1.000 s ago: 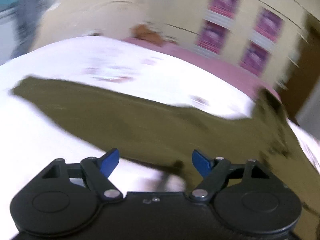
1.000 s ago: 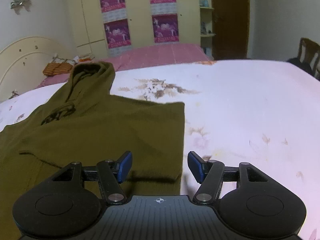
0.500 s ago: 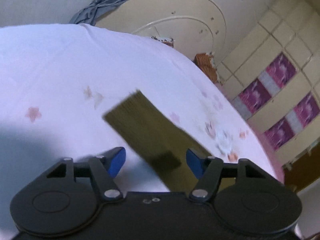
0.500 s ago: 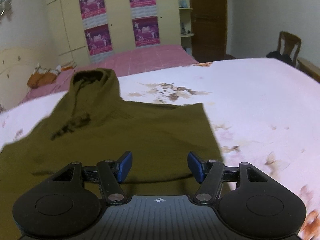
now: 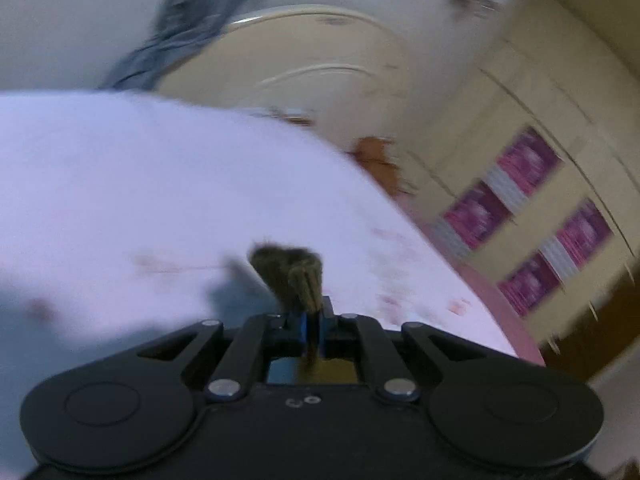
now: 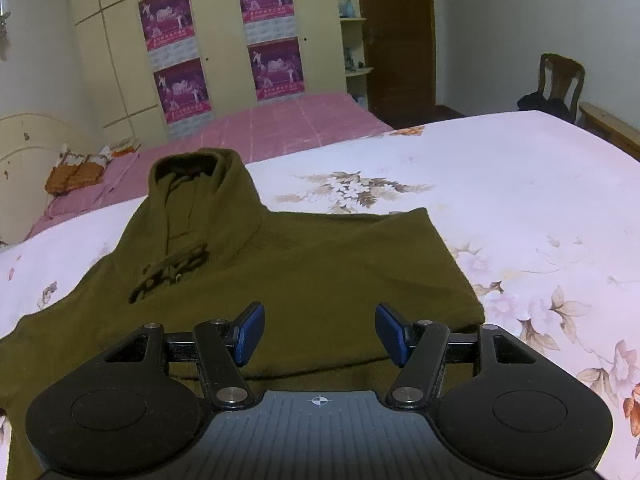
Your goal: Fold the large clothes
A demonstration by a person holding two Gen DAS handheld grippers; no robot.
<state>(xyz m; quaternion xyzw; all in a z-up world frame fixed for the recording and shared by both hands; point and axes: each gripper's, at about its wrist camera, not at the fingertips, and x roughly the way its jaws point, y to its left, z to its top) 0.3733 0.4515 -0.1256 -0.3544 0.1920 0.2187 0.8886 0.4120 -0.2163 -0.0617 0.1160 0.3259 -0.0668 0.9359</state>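
left gripper: black, blue fingers, silver screws | right gripper: same, ribbed grey top

Olive hoodie flat on floral bedsheet

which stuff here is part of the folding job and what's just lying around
Job:
olive hoodie, spread on the floral bedsheet
left gripper, shut on an olive fabric end
right gripper, open

Lying about:
posters
wooden chair
pink bed
orange bundle
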